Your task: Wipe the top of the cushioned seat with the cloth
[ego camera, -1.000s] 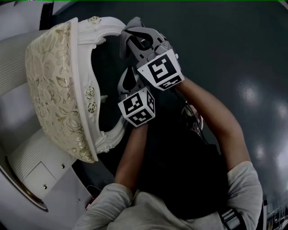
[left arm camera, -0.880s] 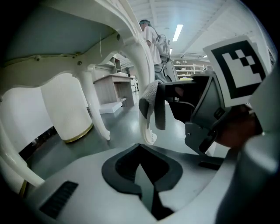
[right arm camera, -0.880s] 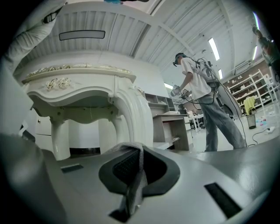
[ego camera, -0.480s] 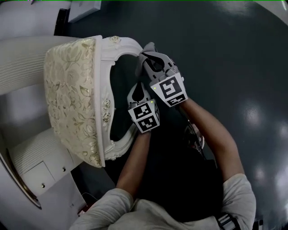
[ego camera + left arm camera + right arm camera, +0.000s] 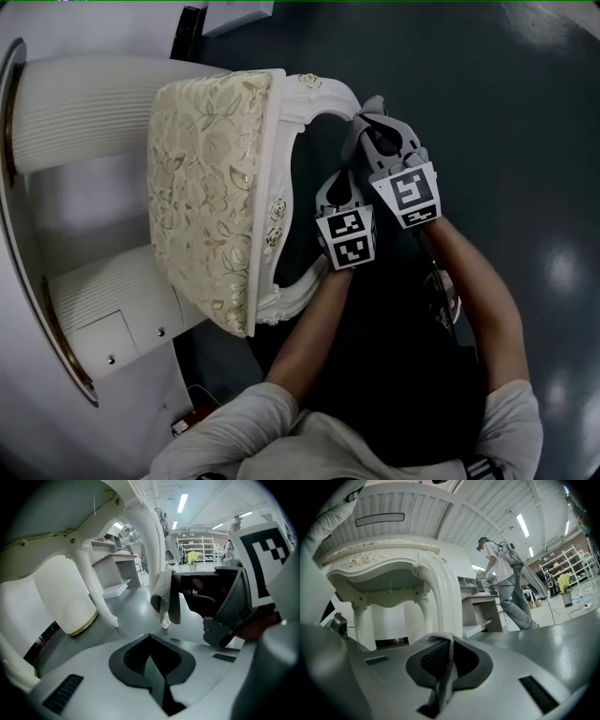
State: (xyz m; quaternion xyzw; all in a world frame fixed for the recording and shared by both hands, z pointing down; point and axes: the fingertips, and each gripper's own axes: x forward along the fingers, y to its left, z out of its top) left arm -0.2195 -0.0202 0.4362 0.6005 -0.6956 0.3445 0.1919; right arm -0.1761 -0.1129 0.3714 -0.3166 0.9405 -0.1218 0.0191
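The limp grey cloth (image 5: 442, 677), judged light and best pinched at a fold, is clamped in the right tool (image 5: 373, 117) just right of the cream floral cushioned seat (image 5: 202, 187), while the left tool (image 5: 152, 660) is closed empty.

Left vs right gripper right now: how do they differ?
Load: the right gripper is shut on the grey cloth; the left gripper is shut with nothing between its jaws.
Position: in the head view the right gripper is further from the person, while the left is closer in.
Shared: both are beside the cushioned seat, next to its white frame, and neither is over the cushioned top.
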